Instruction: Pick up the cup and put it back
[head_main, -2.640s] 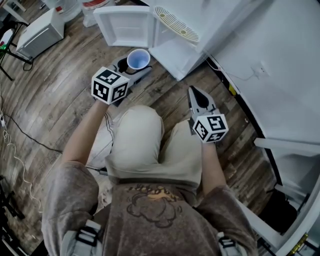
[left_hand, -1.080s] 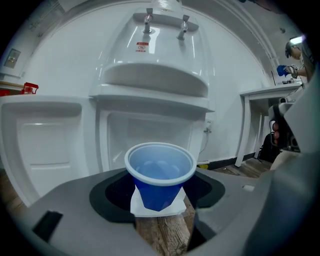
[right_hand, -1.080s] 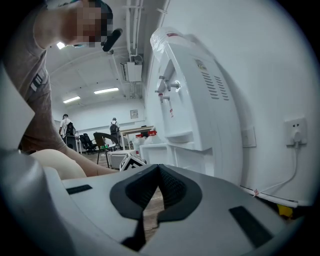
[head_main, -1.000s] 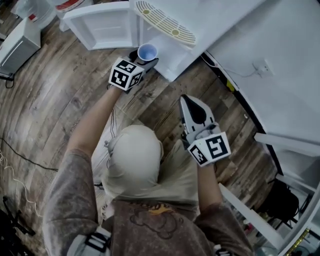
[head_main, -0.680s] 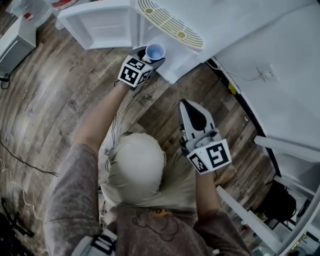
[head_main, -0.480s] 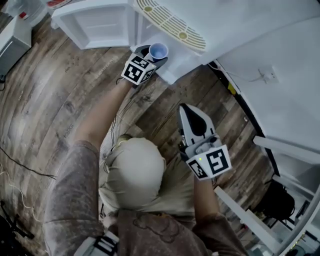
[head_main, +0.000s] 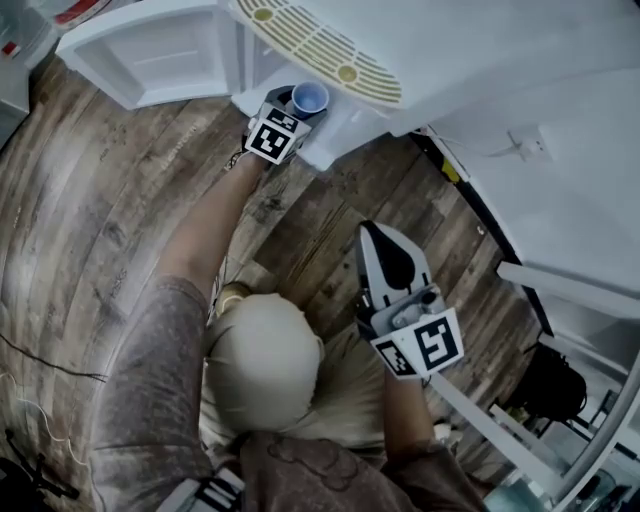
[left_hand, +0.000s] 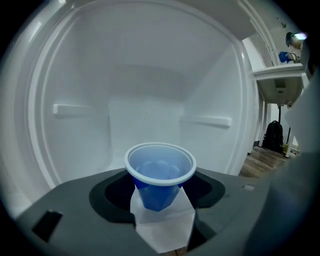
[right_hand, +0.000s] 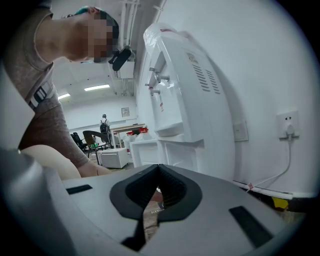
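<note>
The left tool (left_hand: 161, 200) grasps the blue cup (left_hand: 160, 172) between its jaws, upright, with the rim above them. A white compartment (left_hand: 150, 75) surrounds the tool, its back wall straight ahead. The right tool (head_main: 373, 232) is clenched with nothing in it, over the wooden floor (head_main: 120, 200), well apart from the cup.

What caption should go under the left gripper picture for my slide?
Left hand-held gripper holds a blue cup inside a white compartment.
</note>
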